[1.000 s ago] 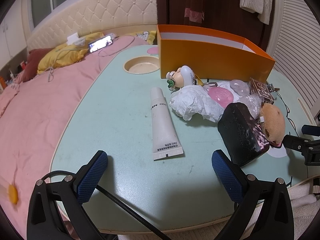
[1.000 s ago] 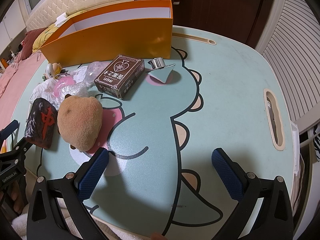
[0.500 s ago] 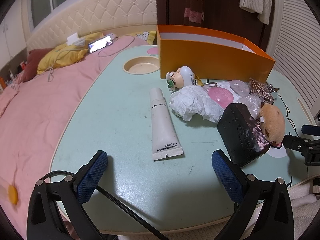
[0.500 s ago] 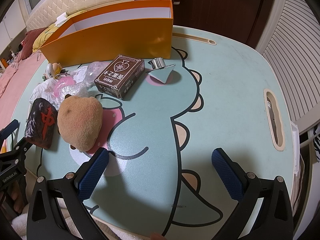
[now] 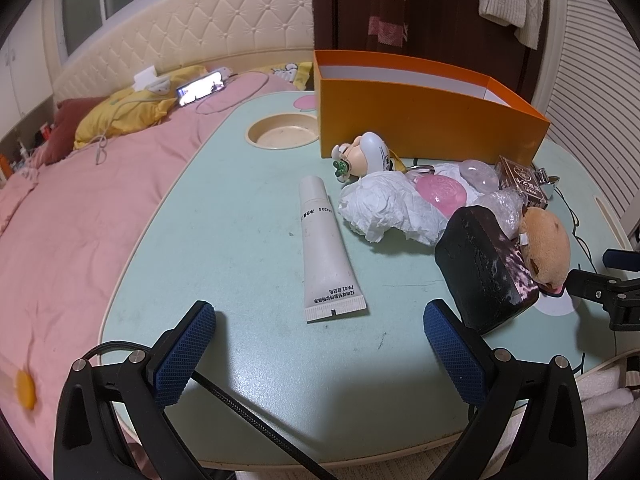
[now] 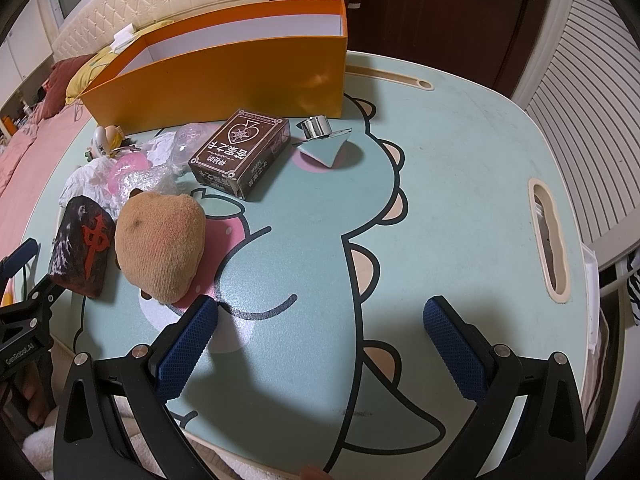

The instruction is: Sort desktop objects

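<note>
A white tube (image 5: pixel 326 250) lies on the teal table (image 5: pixel 240 208) just ahead of my open left gripper (image 5: pixel 320 356). To its right sit crumpled white paper (image 5: pixel 384 208), a pink disc (image 5: pixel 442 194), a small figurine (image 5: pixel 366 156), a black mahjong-tile block (image 5: pixel 484 272) and a brown plush (image 5: pixel 546 244). The right wrist view shows that plush (image 6: pixel 160 244), the block (image 6: pixel 82 248), a brown card box (image 6: pixel 240 152) and a silver top (image 6: pixel 324 142). My right gripper (image 6: pixel 320 348) hangs open over bare table with nothing between its fingers. An orange box (image 6: pixel 224 76) stands behind everything.
A pink bed (image 5: pixel 72 216) with a lit phone (image 5: pixel 200 88) lies left of the table. A round cup recess (image 5: pixel 282 136) sits beside the orange box (image 5: pixel 424 116). A slot handle (image 6: pixel 550 240) is cut near the table's right edge. A dark door stands behind.
</note>
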Available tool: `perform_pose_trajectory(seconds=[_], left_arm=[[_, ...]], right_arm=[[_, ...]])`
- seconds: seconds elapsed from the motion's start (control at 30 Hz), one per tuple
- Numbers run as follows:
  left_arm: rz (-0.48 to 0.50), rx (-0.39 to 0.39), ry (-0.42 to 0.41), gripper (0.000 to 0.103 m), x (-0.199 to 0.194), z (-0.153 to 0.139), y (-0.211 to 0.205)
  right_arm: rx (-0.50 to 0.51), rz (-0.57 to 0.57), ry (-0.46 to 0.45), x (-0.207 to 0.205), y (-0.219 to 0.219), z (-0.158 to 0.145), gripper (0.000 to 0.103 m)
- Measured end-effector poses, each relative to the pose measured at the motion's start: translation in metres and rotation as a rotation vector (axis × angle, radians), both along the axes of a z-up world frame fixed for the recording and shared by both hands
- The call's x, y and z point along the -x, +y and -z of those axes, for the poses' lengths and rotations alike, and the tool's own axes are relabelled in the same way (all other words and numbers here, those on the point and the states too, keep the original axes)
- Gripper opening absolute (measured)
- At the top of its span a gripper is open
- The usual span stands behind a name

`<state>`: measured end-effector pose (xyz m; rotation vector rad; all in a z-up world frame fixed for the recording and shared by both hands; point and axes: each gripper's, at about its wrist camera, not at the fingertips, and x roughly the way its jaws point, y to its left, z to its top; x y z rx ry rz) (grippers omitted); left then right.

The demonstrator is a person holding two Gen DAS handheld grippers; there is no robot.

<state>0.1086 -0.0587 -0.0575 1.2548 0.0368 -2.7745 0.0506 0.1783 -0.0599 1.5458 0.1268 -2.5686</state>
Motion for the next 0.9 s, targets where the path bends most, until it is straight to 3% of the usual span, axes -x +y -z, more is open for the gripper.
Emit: perform_pose_trajectory(seconds=[0.9], left_arm=[[0.003, -0.001, 0.0, 0.103, 0.0011, -0.0009, 0.0007]], right_arm=[[0.0, 0.001, 0.006, -0.0028, 0.0013, 0.0015, 0.103]])
